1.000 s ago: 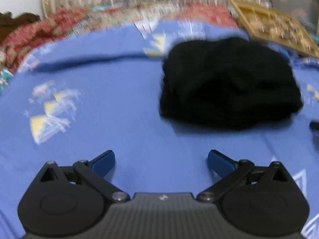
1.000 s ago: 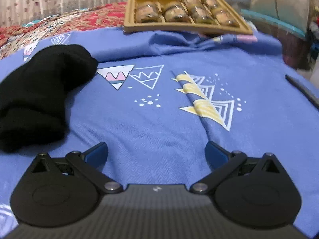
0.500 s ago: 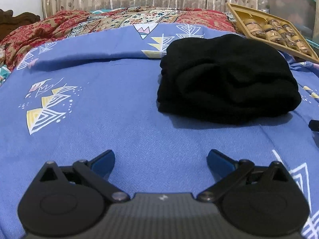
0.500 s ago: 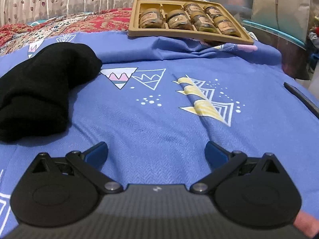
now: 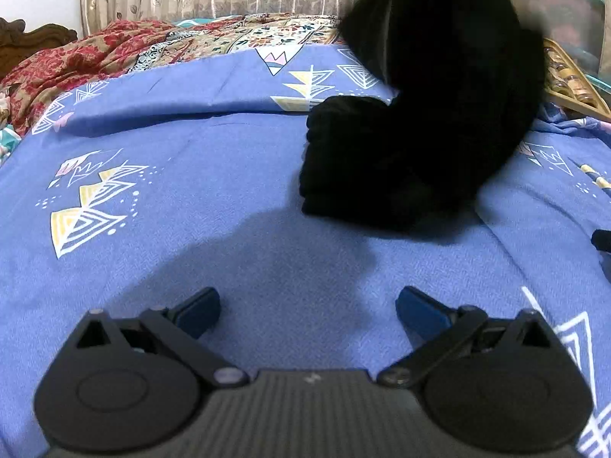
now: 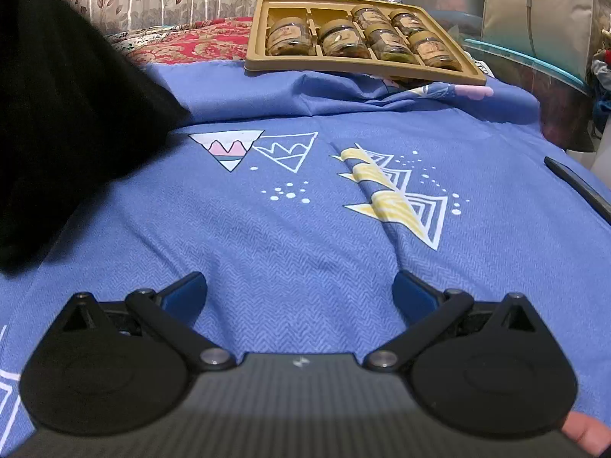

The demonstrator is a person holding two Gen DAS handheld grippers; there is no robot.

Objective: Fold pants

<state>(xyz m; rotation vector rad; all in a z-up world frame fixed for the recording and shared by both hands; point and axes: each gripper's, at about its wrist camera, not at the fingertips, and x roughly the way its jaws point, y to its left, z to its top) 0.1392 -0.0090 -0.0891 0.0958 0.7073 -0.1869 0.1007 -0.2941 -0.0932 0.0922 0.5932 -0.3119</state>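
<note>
Pants [image 5: 412, 145]: black bundle on the blue sheet [image 5: 229, 175], one part lifted and blurred; what lifts it is not visible.
Left gripper [image 5: 307, 307]: released, empty, short of the pants.
Right gripper [image 6: 299, 294]: released, empty, pants to its left.
Risk: the raised part could flop down and undo the folds.
Right view only: tray [image 6: 450, 70] of jars [image 6: 345, 40].
Left view only: the bundle's stacked edge.
</note>
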